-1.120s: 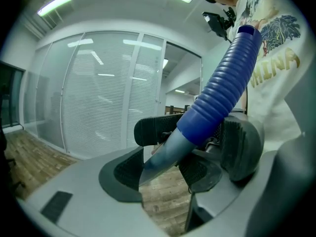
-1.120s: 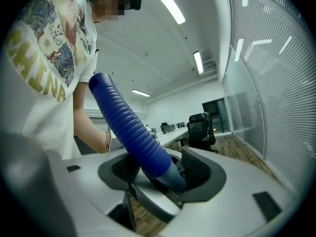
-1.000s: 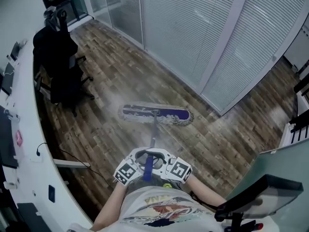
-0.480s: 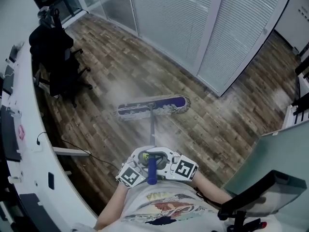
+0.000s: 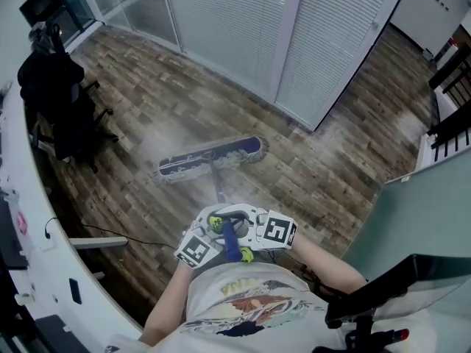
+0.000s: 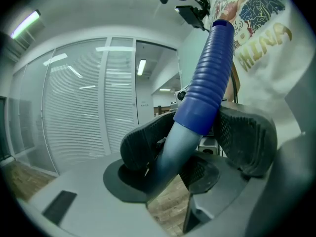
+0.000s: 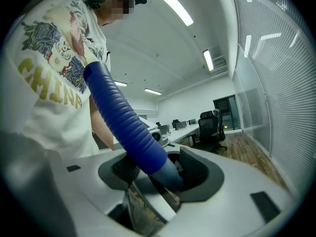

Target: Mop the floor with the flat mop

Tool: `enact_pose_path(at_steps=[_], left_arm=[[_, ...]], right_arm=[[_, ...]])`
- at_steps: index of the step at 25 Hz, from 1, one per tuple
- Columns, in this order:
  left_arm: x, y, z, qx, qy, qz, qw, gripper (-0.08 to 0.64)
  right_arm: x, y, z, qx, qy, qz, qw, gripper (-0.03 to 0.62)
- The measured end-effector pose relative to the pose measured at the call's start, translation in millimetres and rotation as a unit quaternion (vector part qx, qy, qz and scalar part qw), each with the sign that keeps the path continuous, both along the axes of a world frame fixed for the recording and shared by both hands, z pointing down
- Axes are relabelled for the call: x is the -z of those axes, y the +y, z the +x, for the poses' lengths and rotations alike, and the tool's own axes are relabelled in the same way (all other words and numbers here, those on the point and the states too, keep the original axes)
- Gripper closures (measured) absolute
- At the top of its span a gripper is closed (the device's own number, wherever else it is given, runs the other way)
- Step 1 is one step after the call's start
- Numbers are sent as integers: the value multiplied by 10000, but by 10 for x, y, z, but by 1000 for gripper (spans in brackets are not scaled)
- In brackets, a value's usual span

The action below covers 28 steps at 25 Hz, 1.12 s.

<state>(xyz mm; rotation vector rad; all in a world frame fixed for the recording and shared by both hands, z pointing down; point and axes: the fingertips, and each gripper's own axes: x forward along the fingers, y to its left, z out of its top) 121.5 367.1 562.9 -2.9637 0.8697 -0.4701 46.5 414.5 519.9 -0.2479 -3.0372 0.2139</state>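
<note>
Wood-plank floor (image 5: 147, 116) runs from your feet to the blinds (image 5: 221, 28) at twelve o'clock, with a black chair (image 5: 55, 101) at ten and the white counter (image 5: 37, 263) curving along nine; the flat mop's head (image 5: 210, 157) lies on the boards near twelve, well short of the blinds, and its handle (image 5: 229, 240) rises back toward your chest. Your left gripper (image 6: 195, 139) has just been closing its fingers (image 6: 140, 144), and they pinch the handle at the lower edge of its blue ribbed sleeve; your right gripper (image 7: 160, 171) clamps the handle from the other side, its fingers no wider than the handle itself. You look to be mid-stroke; next, hold both grips firm, keep the head flat, and carry the pass across the planks toward one o'clock.
</note>
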Motion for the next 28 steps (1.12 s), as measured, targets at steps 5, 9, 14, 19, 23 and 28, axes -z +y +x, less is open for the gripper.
enact_pose_path(at_steps=[5,9,14,19,23,28], left_arm=[[-149,-297,-68,-15,-88,49,9999,393],[-276,-717,-234,-42,-64,-4,10000,391],[-194,-1530,-484,-73,-70,-29,9999,391],[-47,-2528,-880,186,64,-7,9998,393],[-61,-3096,-1141,207,36,-43,9998,393],[-218,-3704,-1432,329,-120,-181,9992,391]], right_arm=[[-130,-278,-80,94,34,-17,9999,350],[-244,-706,-254,43,80,-40,10000,348],[-156,-1526,-512,9,76,-110,9999,348],[-26,-2491,-893,213,141,-61,9997,349],[-32,-3058,-1148,209,70,-59,9997,350],[-122,-3678,-1394,277,100,-29,9996,348]])
